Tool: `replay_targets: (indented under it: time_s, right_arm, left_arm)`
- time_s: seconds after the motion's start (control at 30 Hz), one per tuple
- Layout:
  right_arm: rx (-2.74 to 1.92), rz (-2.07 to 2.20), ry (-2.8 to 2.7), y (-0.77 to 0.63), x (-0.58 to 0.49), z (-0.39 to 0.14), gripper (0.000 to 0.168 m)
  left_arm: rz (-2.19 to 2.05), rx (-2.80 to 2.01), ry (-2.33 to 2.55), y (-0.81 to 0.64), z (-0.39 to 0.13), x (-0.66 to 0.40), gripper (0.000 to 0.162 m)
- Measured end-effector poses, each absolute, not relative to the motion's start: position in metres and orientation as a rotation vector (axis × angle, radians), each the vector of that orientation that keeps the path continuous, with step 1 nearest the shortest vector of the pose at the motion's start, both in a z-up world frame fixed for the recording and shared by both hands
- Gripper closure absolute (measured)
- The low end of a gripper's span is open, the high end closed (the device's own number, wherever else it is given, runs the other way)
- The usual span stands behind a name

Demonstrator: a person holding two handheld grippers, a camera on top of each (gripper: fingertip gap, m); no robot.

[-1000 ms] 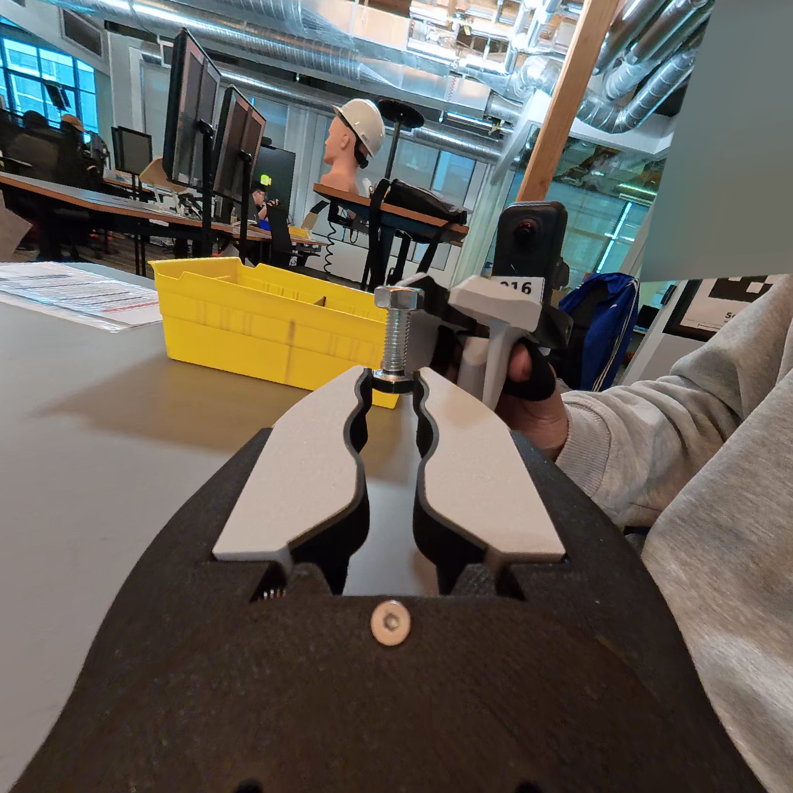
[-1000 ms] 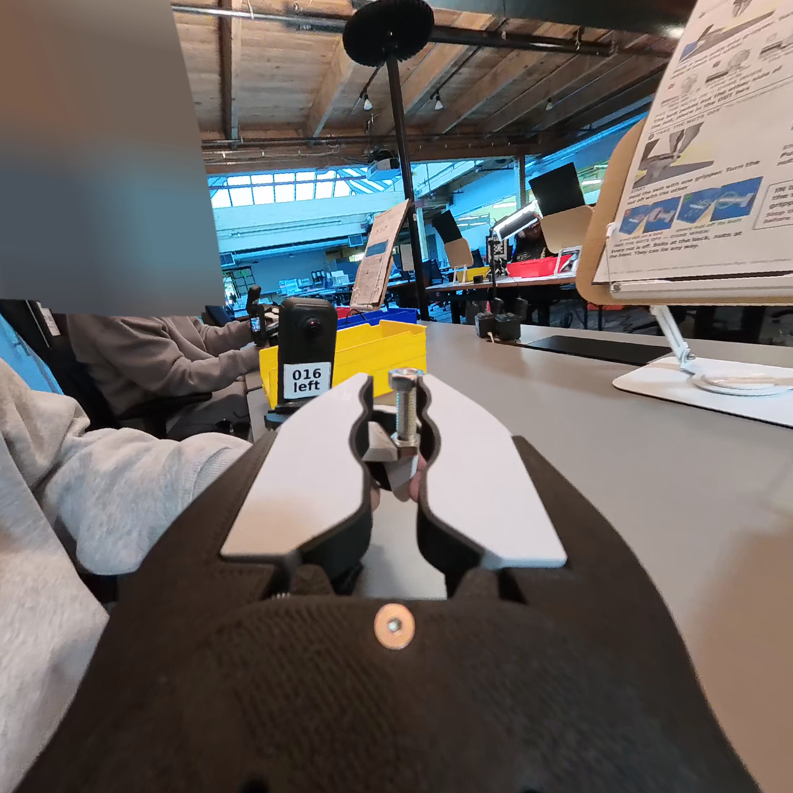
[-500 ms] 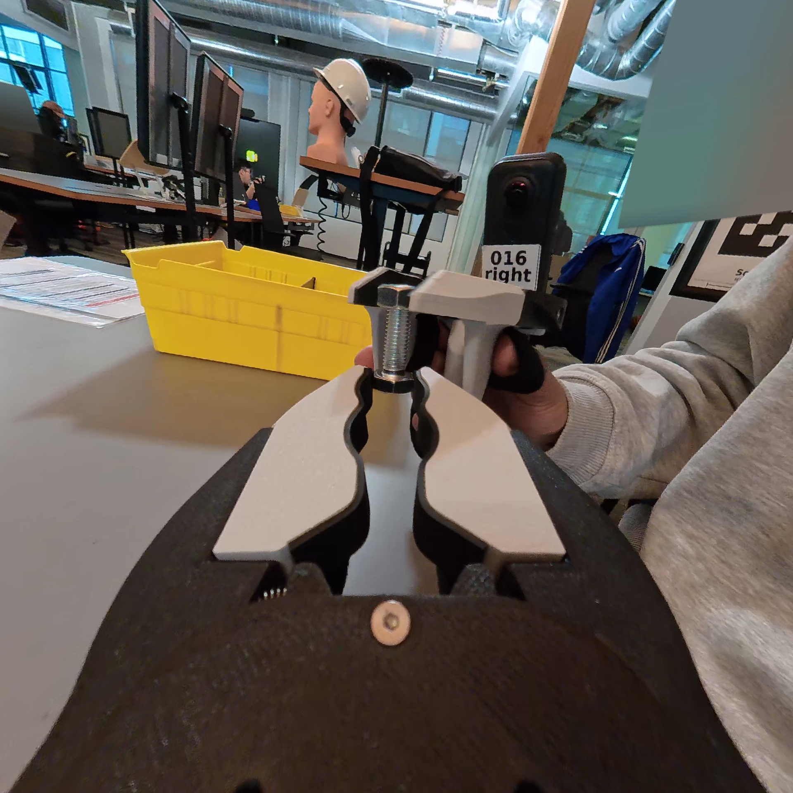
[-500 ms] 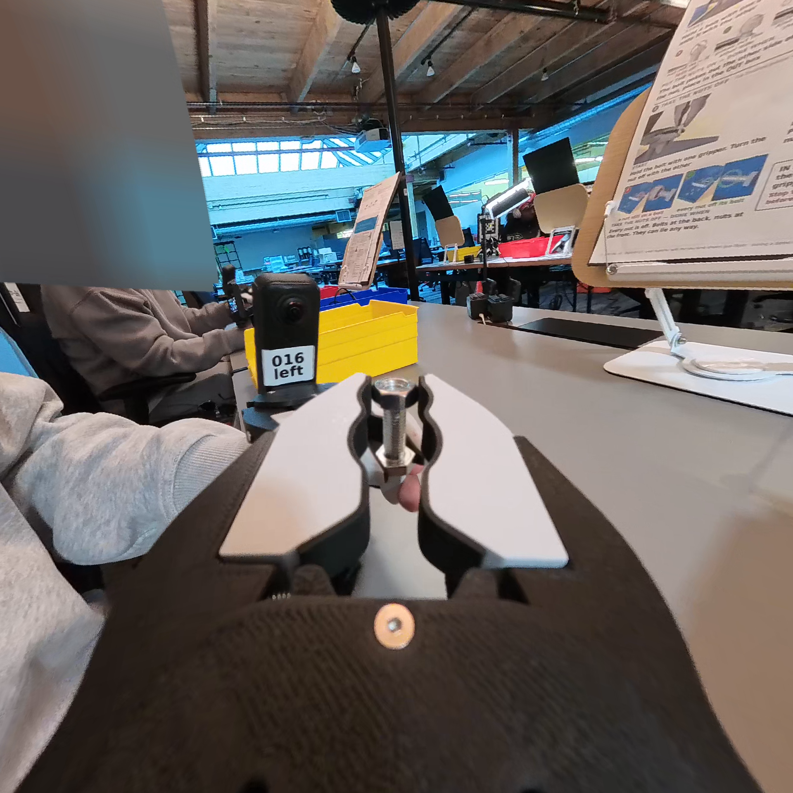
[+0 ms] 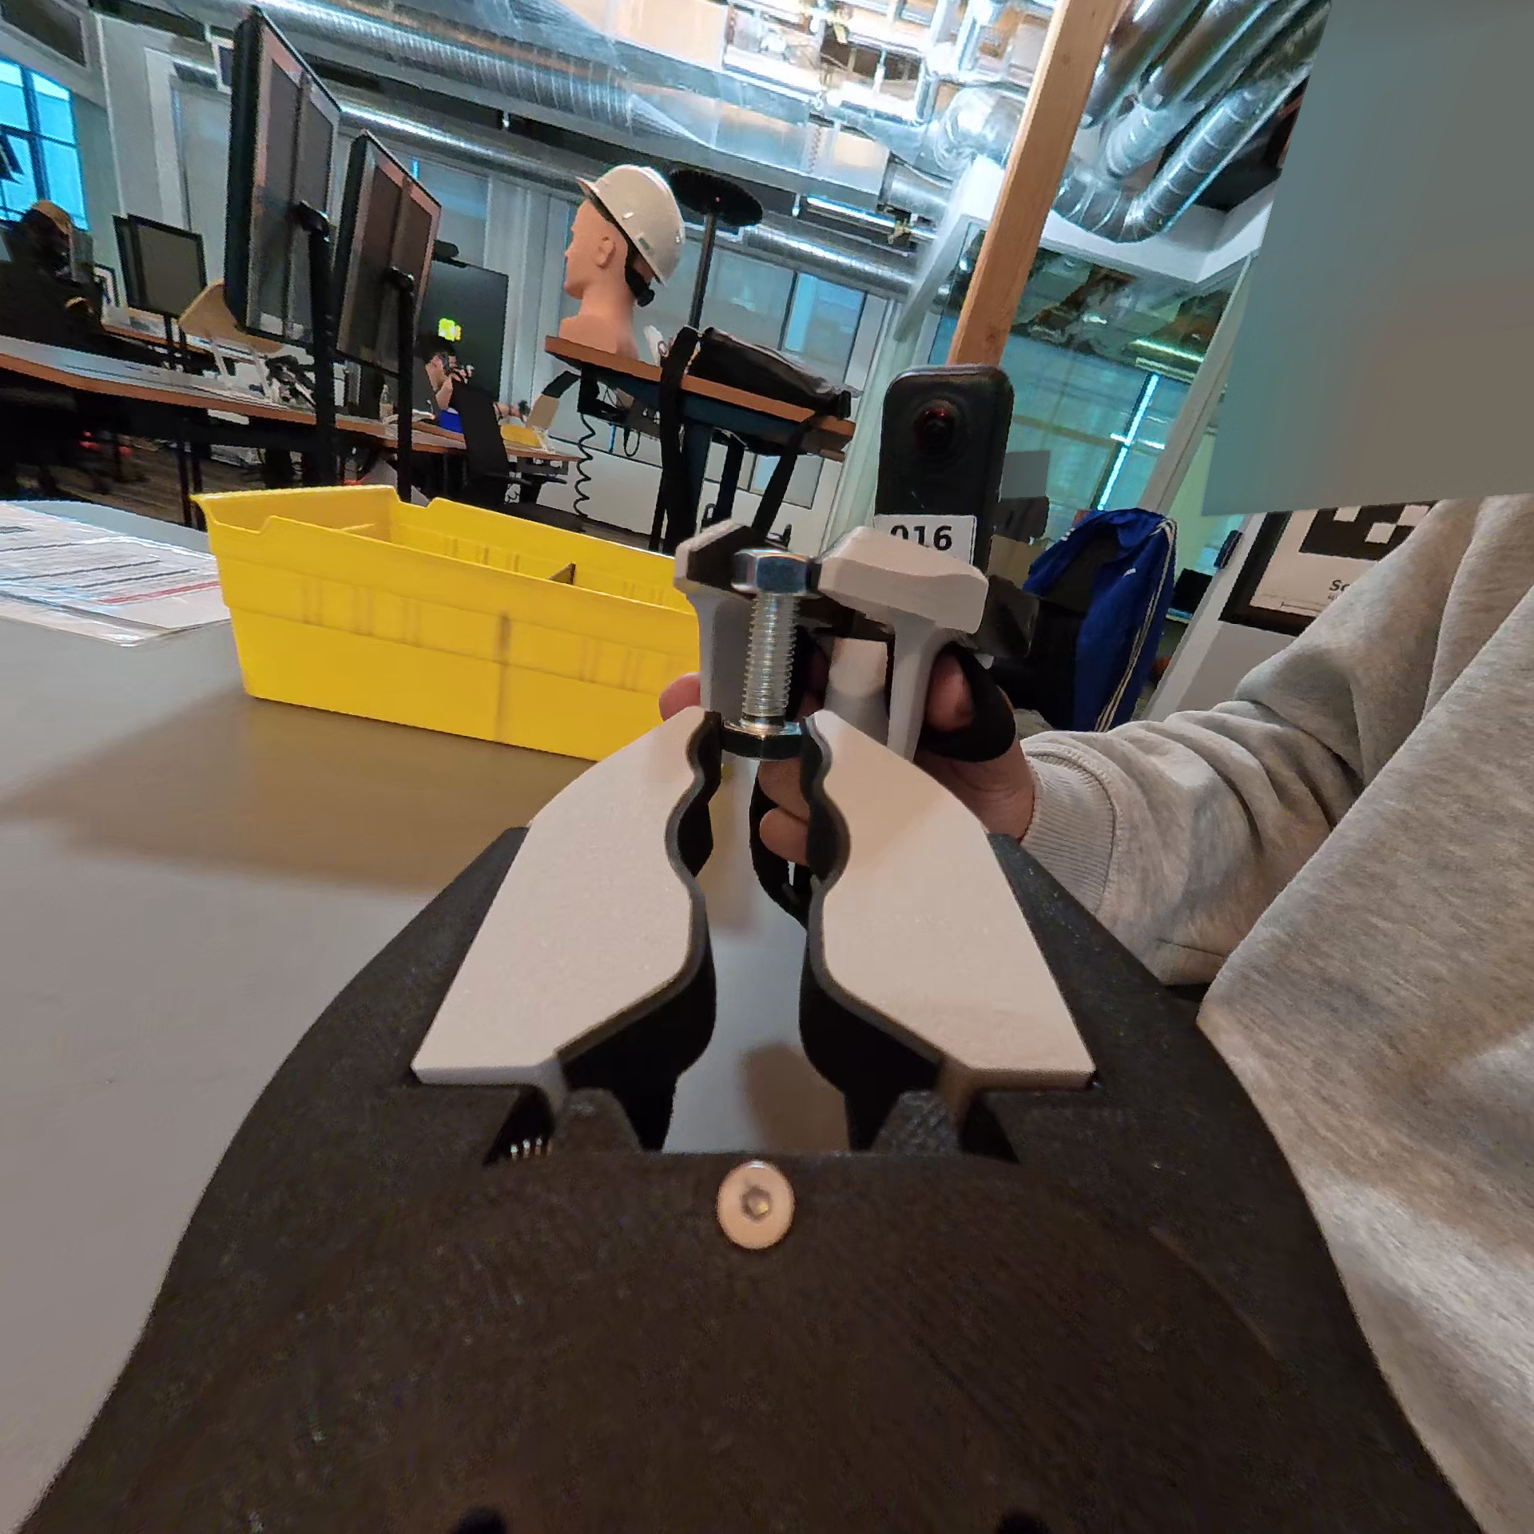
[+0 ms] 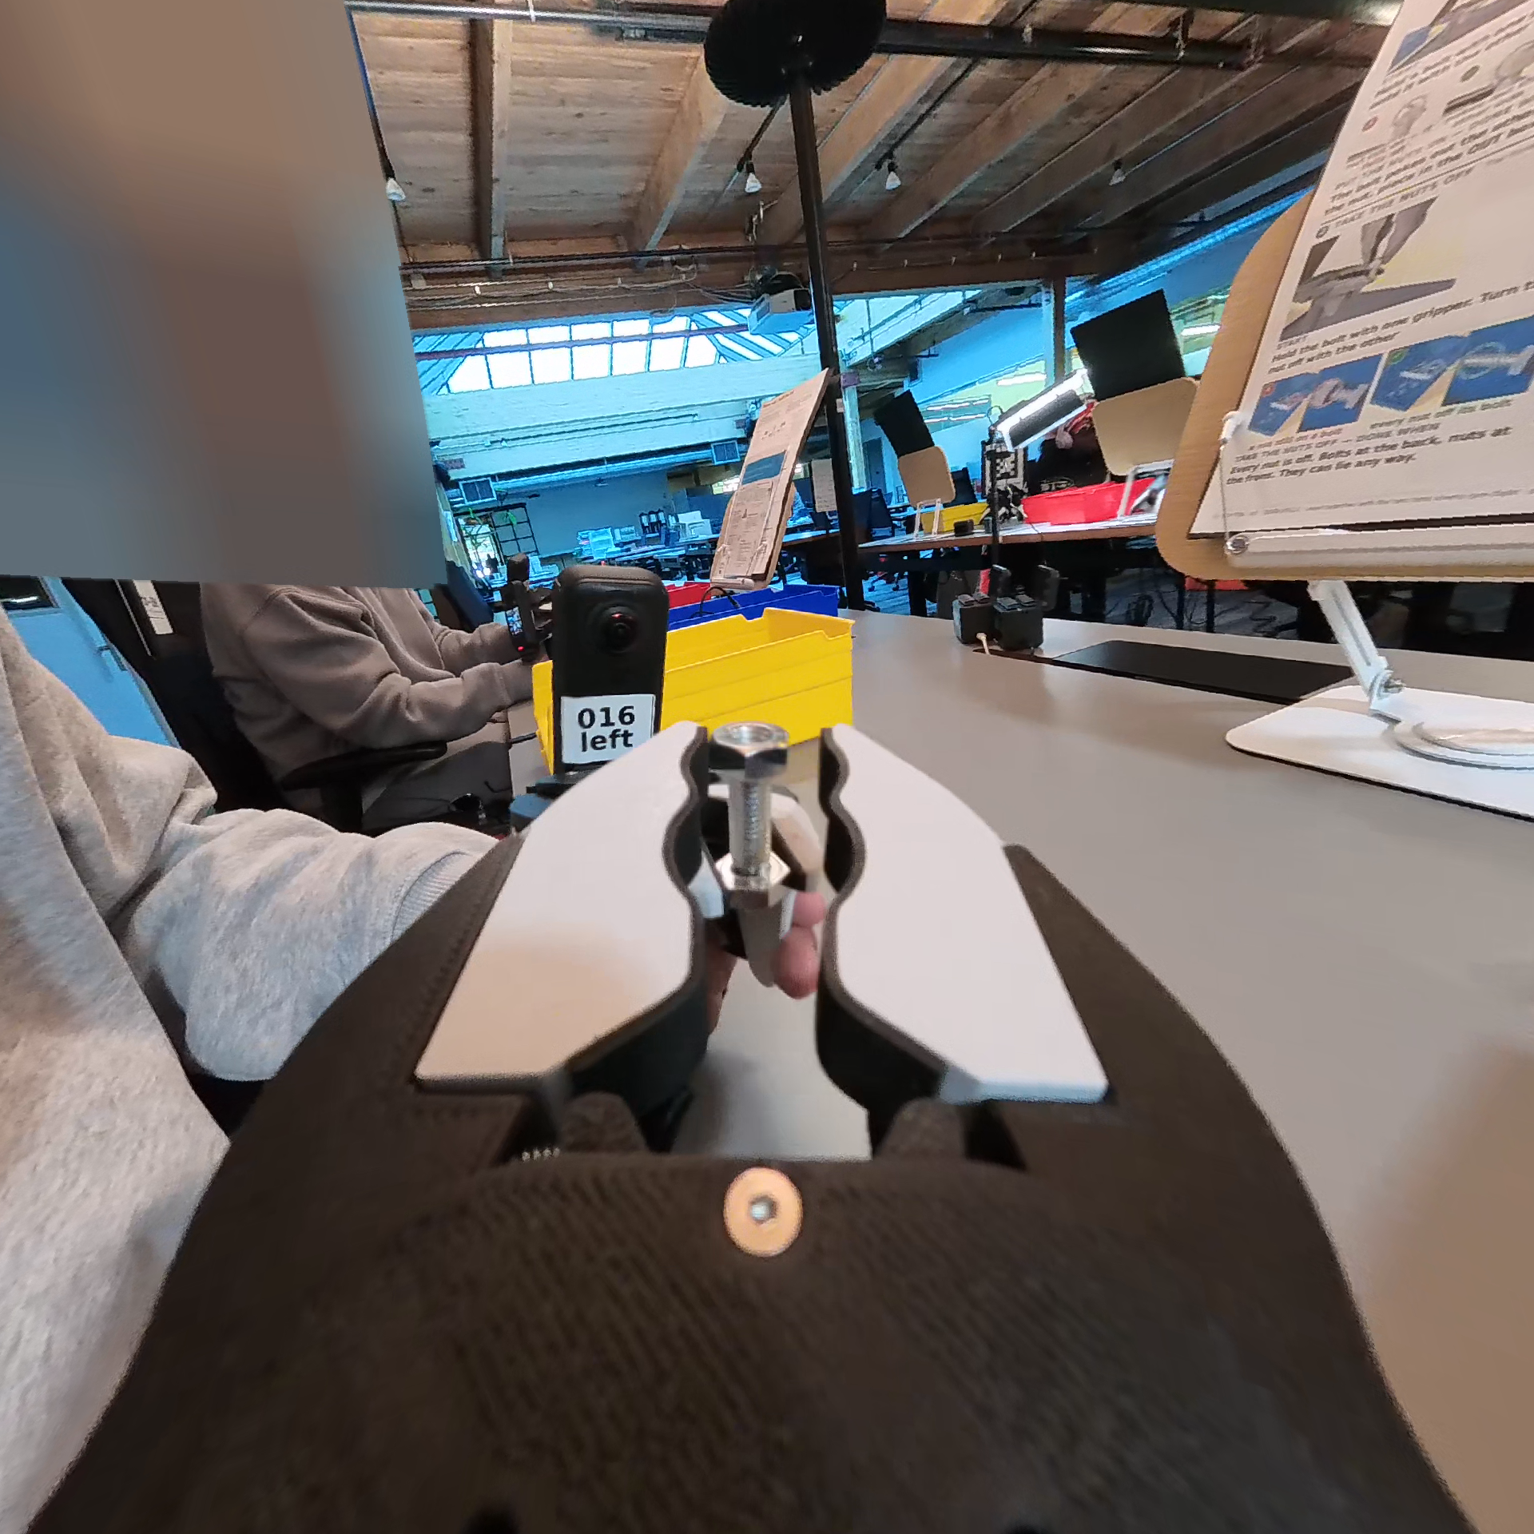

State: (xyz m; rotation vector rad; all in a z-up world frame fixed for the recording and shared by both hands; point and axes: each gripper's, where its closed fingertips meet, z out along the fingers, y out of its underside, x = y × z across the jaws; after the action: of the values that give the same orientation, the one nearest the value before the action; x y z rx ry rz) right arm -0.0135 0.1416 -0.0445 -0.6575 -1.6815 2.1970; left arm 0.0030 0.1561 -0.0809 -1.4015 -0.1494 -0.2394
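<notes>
You had the left gripper [image 5: 759,735] clamped on the nut [image 5: 760,743] at the bolt's [image 5: 770,656] low end, with the right gripper [image 6: 751,747] pinched shut on the hex head. Bolt stood upright above the table [image 5: 166,872], nearer than the yellow bin [image 5: 432,631].

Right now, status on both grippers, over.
Left gripper shut on steel hex nut. Right gripper shut on silver threaded bolt head. Yellow plastic bin behind, apart.
</notes>
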Motion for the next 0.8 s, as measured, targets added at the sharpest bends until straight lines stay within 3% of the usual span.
replay_targets:
  time_s: [0.33, 0.47, 0.8]
  right_arm:
    - [-0.676, 2.203, -1.652, 0.150, -0.018, -0.043, 0.138]
    - [-0.745, 2.172, -1.629, 0.160, -0.026, -0.046, 0.145]
    - [-0.640, 2.178, -1.659, 0.146, -0.014, -0.041, 0.138]
  left_arm:
    - [-0.249, -1.367, -0.177, 0.152, -0.077, -0.002, 0.143]
    - [-0.276, -1.326, -0.191, 0.149, -0.071, -0.003, 0.143]
    - [-0.253, -1.363, -0.167, 0.153, -0.076, 0.000, 0.143]
